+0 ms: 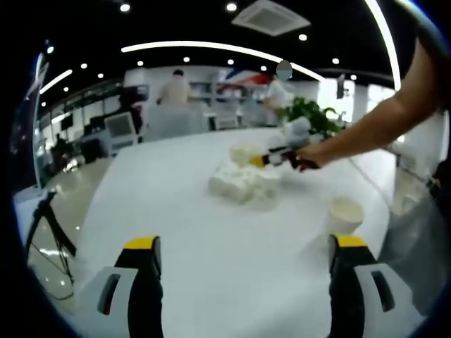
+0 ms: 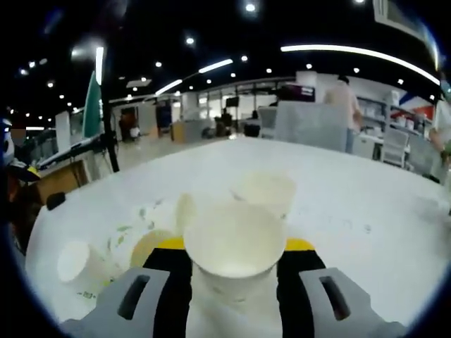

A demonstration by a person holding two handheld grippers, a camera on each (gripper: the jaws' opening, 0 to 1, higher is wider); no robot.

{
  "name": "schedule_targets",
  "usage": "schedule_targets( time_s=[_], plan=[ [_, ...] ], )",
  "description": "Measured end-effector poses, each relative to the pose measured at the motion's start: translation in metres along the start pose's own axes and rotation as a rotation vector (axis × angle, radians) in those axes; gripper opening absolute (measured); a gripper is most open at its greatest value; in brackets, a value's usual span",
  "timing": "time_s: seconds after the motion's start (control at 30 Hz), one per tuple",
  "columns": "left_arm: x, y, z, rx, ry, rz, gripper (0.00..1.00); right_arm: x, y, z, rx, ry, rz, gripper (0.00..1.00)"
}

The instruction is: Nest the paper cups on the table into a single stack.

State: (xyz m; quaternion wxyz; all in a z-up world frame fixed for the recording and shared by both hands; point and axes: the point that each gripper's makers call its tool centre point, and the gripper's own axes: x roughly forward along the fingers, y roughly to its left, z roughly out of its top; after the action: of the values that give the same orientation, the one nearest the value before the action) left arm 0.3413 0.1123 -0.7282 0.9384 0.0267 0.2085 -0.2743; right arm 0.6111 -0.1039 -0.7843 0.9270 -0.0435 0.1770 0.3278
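White worktop (image 1: 176, 211) runs away from the left gripper view's own tongs, the left gripper (image 1: 243, 264), whose yellow-tipped jaws stand wide apart with nothing between them. One upright paper cup (image 1: 344, 215) stands alone near the worktop's right edge, just beyond the right-hand jaw. Toward the middle of the worktop sits a loose cluster of paper cups (image 1: 243, 182), some lying over; they blur together, so their number cannot be told. Past the cluster, the right gripper (image 1: 271, 160) comes in from the right, held in a person's hand (image 1: 310, 155) on a bare forearm, its yellow tips just beside the far cups of the cluster. Whether anything is in it cannot be told from here. A potted green plant (image 1: 313, 113) stands beyond the hand, toward the far edge.

From the right gripper view, the right gripper (image 2: 235, 257) is clamped on a held paper cup (image 2: 235, 246), mouth facing the camera, its sides pressed between the two jaws. Another upright cup (image 2: 266, 190) stands just beyond it. To the left, tipped cups (image 2: 151, 225) with a leafy print lie together, and a single tipped cup (image 2: 79, 267) lies nearer the worktop's left edge.
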Motion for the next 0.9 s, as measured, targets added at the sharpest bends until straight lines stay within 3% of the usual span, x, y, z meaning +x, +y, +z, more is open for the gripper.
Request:
schedule_targets(
  time_s=[0.47, 0.9],
  plan=[
    [0.003, -0.008, 0.004, 0.014, 0.000, -0.017, 0.98, -0.019, -0.003, 0.017, 0.015, -0.022, 0.005, 0.42],
    [0.000, -0.007, 0.010, 0.010, -0.021, -0.015, 0.98, -0.033, -0.002, 0.051, 0.009, -0.049, 0.015, 0.41]
  ],
)
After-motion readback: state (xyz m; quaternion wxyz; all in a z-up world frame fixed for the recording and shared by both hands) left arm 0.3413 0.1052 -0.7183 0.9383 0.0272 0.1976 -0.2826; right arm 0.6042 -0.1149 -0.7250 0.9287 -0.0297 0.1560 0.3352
